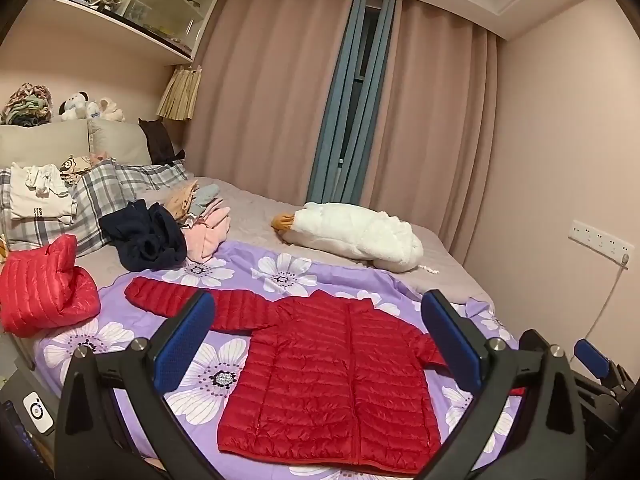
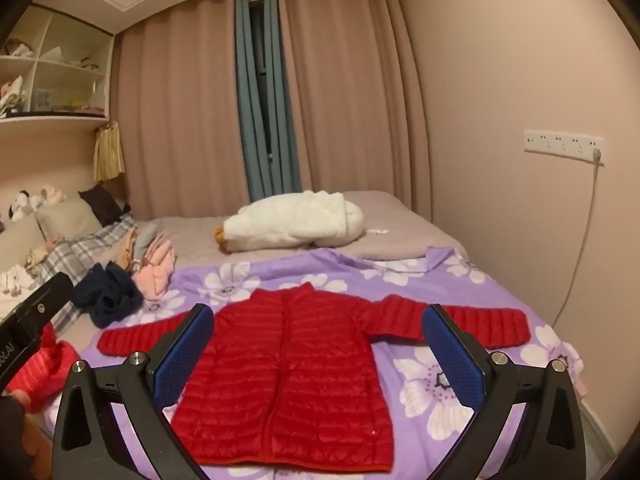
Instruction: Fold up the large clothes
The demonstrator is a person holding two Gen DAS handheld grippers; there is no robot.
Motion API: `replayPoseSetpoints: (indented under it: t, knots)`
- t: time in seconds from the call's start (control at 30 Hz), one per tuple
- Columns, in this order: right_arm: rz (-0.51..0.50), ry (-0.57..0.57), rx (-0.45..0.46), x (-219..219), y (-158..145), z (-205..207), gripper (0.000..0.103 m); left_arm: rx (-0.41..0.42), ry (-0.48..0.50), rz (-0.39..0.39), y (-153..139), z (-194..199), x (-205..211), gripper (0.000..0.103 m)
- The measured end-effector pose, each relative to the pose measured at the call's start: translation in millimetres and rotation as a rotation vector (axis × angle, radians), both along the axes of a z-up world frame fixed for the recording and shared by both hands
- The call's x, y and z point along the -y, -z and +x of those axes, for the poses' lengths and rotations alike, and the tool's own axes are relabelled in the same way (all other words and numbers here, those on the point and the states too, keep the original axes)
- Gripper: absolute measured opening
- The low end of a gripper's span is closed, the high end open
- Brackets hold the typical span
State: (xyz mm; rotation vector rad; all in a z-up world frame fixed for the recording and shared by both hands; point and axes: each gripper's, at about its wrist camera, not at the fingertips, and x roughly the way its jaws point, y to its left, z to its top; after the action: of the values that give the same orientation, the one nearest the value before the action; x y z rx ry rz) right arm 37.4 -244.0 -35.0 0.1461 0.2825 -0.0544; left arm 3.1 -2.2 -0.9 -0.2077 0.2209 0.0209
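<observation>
Red puffer jacket (image 2: 288, 376): it lay spread flat, front up and zipped, on the purple flowered sheet (image 2: 460, 384), both sleeves out to the sides; this was the landmark for everything below.

Left gripper (image 1: 320, 344): your fingers were spread wide with nothing between them, held above the jacket's hem side, the blue pads (image 1: 182, 346) framing its left sleeve and body.

Right gripper (image 2: 320, 352): likewise released and empty, hovering over the hem side, its pads (image 2: 454, 354) straddling the body and the root of the right sleeve.

Step, as I judged it: nothing had been folded; a sleeve looked like your first grasp.

Risk, slippery shell: the quilted fabric looked slick and puffy, so a shallow pinch at a cuff could have let the sleeve slide out mid-fold.

Risk, sheet caught: you could have nipped the sheet along with the sleeve if you came down too deep, dragging the jacket off square.

Risk, spring-back: trapped air could have made a folded sleeve lift open unless you pressed it.

Second red jacket (image 1: 44, 292): bunched up left of the spread jacket, just off its left cuff; a wide sweep might have snagged it.

Dark navy garment (image 1: 148, 240): heaped beyond the left sleeve, near enough to get in the way.

White plush goose (image 2: 292, 222): well beyond the collar, out of harm's way.
</observation>
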Motion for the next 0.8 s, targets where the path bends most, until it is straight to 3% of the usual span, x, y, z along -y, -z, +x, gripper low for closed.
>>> replayPoseSetpoints:
  t: [0.8]
  knots:
    - [0.003, -0.001, 0.000, -0.5, 10.2, 0.1, 0.103, -0.004, -0.015, -0.007, -0.5, -7.7, -6.7, 0.103]
